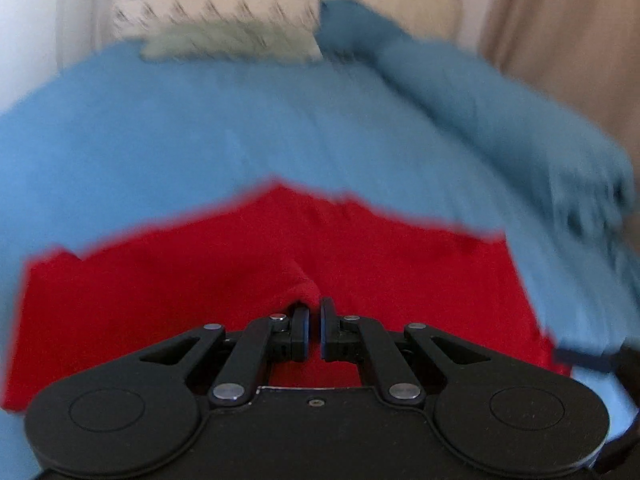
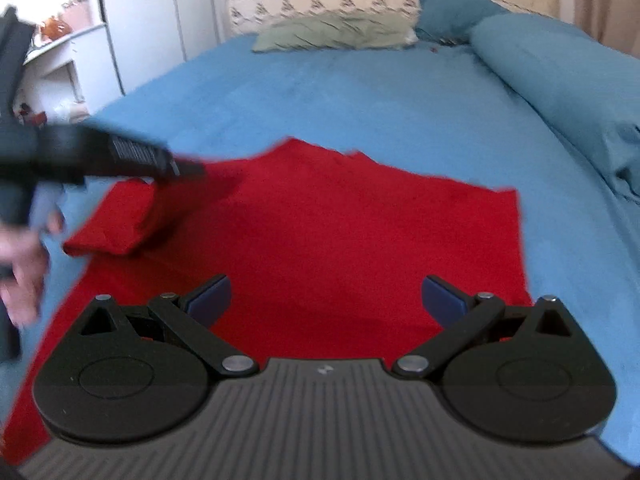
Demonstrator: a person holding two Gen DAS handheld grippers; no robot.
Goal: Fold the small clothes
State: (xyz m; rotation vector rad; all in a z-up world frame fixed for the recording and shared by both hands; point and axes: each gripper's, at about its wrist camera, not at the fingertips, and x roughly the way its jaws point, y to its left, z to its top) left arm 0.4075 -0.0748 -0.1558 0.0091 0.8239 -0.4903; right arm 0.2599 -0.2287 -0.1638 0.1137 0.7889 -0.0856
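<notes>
A red garment (image 2: 320, 232) lay spread on the blue bed sheet (image 2: 360, 96), near the foot of the bed. The left hand-held gripper (image 1: 314, 330) had its fingers pinched nearly together on a raised ridge of the red cloth, which peaked right at the fingertips; the picture was smeared, so the grip looked real but I could not swear how much fabric was caught. From the right side, that gripper reached over the garment's left edge, where a sleeve (image 2: 108, 228) was folded inward onto the body. The right hand-held gripper (image 2: 326, 300) hung above the garment's near edge, fingers spread wide, holding nothing. A greenish pillow (image 2: 336, 32) and a rolled blue blanket (image 2: 560, 80) lay farther up the bed.
</notes>
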